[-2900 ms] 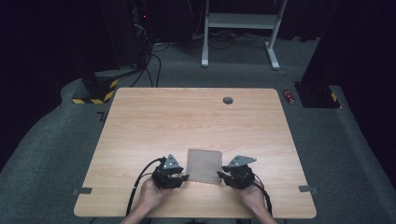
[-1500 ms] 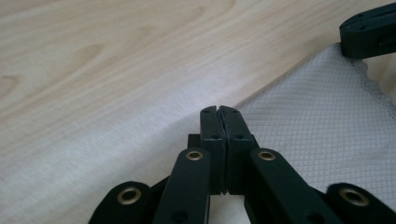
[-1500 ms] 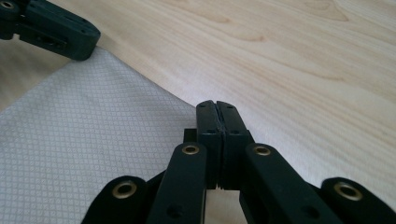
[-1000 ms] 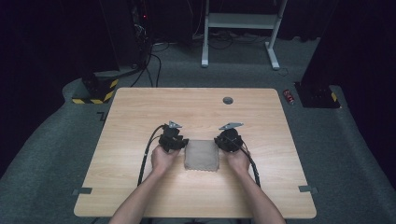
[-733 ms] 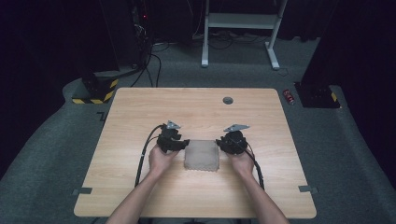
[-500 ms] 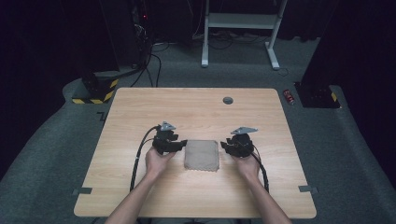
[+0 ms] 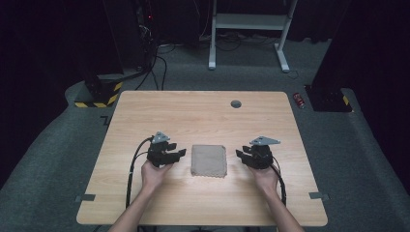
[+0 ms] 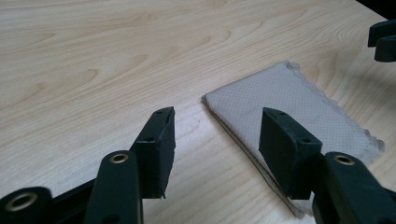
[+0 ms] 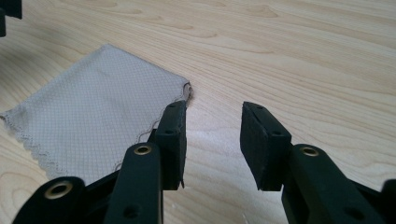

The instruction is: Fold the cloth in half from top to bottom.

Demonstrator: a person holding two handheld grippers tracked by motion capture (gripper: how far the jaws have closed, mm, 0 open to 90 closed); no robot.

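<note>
A folded beige cloth [image 7: 209, 160] lies flat on the wooden table [image 7: 203, 116], in the near middle. My left gripper [image 7: 180, 153] hovers just left of the cloth [image 8: 289, 109], apart from it; its jaws have just been opening and hold nothing. My right gripper [image 7: 241, 154] hovers just right of the cloth [image 9: 93, 121], also clear of it. Its jaws have been opening too, with only bare wood between them. In the left gripper view the right gripper's fingertips [image 8: 384, 39] show at the top right corner.
A small dark round grommet [image 7: 236, 103] sits near the table's far edge. Beyond the table are a yellow-and-black striped base [image 7: 99, 96], cables, a white frame [image 7: 246, 24] and a red can [image 7: 300, 99] on the grey carpet.
Both grippers let go of the cloth and drew apart sideways, left one leftward, right one rightward. The cloth now lies folded and still between them.
</note>
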